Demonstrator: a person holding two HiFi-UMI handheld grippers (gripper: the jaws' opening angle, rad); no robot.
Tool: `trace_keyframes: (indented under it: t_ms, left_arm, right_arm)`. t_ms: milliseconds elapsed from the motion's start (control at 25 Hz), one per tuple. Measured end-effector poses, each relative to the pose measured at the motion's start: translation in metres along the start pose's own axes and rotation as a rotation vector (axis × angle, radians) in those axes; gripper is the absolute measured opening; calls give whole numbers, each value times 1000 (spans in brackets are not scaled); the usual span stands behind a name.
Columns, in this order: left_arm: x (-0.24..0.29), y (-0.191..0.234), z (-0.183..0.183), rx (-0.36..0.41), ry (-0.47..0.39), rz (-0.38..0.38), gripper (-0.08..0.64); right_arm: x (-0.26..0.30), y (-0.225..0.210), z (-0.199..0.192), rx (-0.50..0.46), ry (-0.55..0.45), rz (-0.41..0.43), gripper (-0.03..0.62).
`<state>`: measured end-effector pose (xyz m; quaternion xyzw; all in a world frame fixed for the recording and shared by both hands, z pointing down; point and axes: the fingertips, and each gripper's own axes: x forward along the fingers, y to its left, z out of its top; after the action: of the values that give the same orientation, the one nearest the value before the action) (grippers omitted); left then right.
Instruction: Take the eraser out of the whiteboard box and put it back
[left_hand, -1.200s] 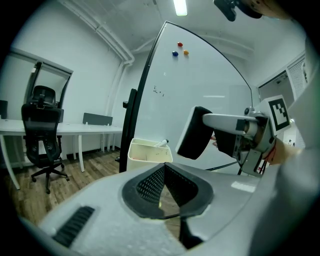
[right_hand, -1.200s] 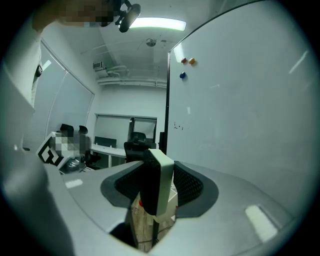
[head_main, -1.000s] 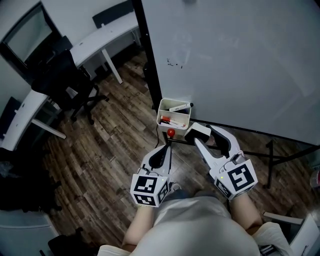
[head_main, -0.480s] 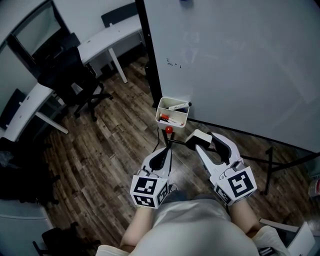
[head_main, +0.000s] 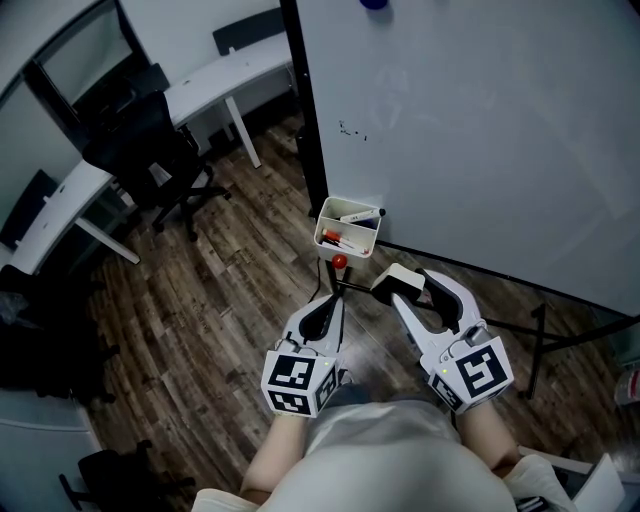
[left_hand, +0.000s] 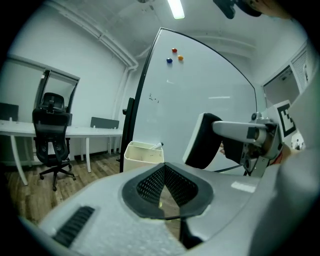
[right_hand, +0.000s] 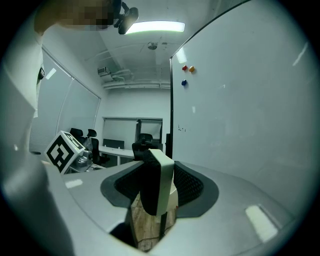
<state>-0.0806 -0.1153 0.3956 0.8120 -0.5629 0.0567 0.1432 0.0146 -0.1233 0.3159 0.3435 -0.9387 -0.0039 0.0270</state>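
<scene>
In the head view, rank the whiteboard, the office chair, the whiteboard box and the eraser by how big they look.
1. whiteboard, by far the largest
2. office chair
3. whiteboard box
4. eraser, a little smaller than the box; it is nearer the camera, so the true gap may be wider

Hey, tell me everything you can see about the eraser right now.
The eraser is a small rectangular block with rounded corners. It has a white, plastic-looking back and a black, felt-like wiping face. It is out of the whiteboard box, pinched between the jaws of the right claw. It stands on edge with its two broad faces against the pads. It hangs in the air above the wooden floor, just short of the box on the person's side, touching nothing else.
</scene>
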Motion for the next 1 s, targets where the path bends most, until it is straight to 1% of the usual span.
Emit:
trace_keyframes:
  t_ms: [240,640,1000]
  left_arm:
    - [-2,5,4,-16,-13,-7,5]
    - [-5,9,2,-12,-12,-25,5]
    - [1,13,2,-9,-3,-53,5]
  right_arm:
    - [4,4,0,-1,-2,-3,189]
    - [7,11,0,-2,-4,-24,189]
    - [12,7,-1,-4,-2,-56,189]
